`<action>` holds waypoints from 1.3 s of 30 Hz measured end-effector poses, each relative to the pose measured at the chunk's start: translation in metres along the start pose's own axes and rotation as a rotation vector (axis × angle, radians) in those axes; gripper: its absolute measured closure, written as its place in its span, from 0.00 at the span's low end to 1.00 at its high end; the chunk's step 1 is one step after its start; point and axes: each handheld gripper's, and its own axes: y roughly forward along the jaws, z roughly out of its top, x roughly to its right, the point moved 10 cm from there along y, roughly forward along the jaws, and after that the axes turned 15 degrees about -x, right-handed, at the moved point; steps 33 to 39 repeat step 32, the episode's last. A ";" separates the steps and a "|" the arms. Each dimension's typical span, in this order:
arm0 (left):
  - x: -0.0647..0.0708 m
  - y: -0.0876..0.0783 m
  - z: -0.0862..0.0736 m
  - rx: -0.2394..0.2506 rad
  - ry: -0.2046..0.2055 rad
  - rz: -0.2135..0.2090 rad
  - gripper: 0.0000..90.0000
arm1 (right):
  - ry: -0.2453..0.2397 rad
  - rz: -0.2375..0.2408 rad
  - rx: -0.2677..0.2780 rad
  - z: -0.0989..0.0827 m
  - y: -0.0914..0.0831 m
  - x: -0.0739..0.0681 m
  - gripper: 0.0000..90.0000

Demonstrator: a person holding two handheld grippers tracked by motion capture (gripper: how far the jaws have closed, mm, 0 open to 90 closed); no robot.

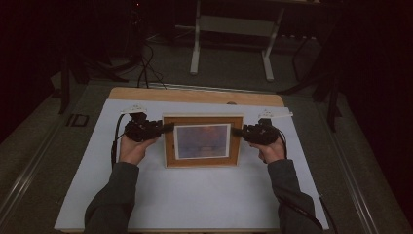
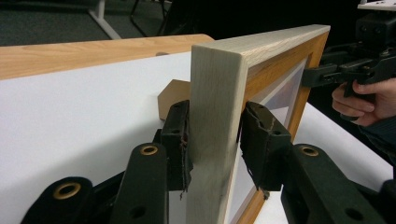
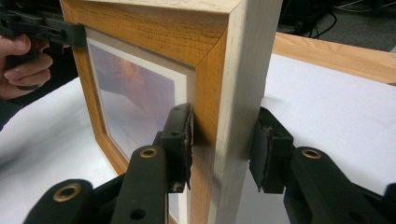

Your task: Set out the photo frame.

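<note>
- high view: a wooden frame (image 1: 203, 141) with a picture stands at the middle of the white sheet (image 1: 195, 195) on the table (image 1: 195, 96), its face turned towards the person
- the left gripper (image 1: 165, 128) meets the frame's edge at 9 o'clock, near the top corner; the right gripper (image 1: 238, 131) meets the opposite edge at 3 o'clock, also near the top
- each hand sits just below its gripper, sleeves entering from 6 o'clock
- left gripper view: the frame (image 2: 219, 126) stands upright, edge on, between the two black jaws; both pads (image 2: 180, 140) press on it, one on the back, one on the front, so the jaws pinch the frame
- a brown stand (image 2: 169, 95) shows behind the frame at 10 o'clock; the other gripper (image 2: 327, 73) grips the far edge at 2 o'clock
- right gripper view: the frame (image 3: 219, 93) again edge on; the pad (image 3: 183, 140) at 7 o'clock lies on the front, the one at 4 o'clock sits at the back, pinching the frame
- the other gripper (image 3: 65, 32) holds the far edge at 10 o'clock
</note>
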 end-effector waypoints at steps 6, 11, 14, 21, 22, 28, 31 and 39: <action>0.001 0.002 -0.002 -0.013 0.007 0.012 0.66 | -0.010 -0.024 -0.013 -0.001 0.000 0.000 0.66; 0.001 0.001 -0.004 -0.018 0.003 0.018 0.62 | -0.010 -0.044 -0.028 -0.004 0.002 0.001 0.62; 0.000 -0.001 -0.005 -0.027 0.006 0.035 0.60 | -0.008 -0.049 -0.036 -0.006 0.001 0.002 0.61; -0.002 -0.014 -0.006 -0.007 0.000 0.063 0.58 | -0.013 -0.064 -0.045 -0.006 -0.005 0.002 0.59; -0.002 -0.017 -0.006 -0.001 0.001 0.073 0.58 | -0.016 -0.066 -0.046 -0.006 -0.007 0.002 0.59; 0.000 -0.030 -0.011 0.001 0.007 0.122 0.58 | -0.015 -0.077 -0.067 -0.012 -0.013 0.002 0.58; 0.001 -0.038 -0.017 -0.011 0.012 0.160 0.57 | -0.014 -0.085 -0.079 -0.017 -0.016 0.002 0.57; 0.001 -0.041 -0.020 -0.014 0.013 0.177 0.56 | -0.016 -0.091 -0.088 -0.019 -0.018 0.002 0.56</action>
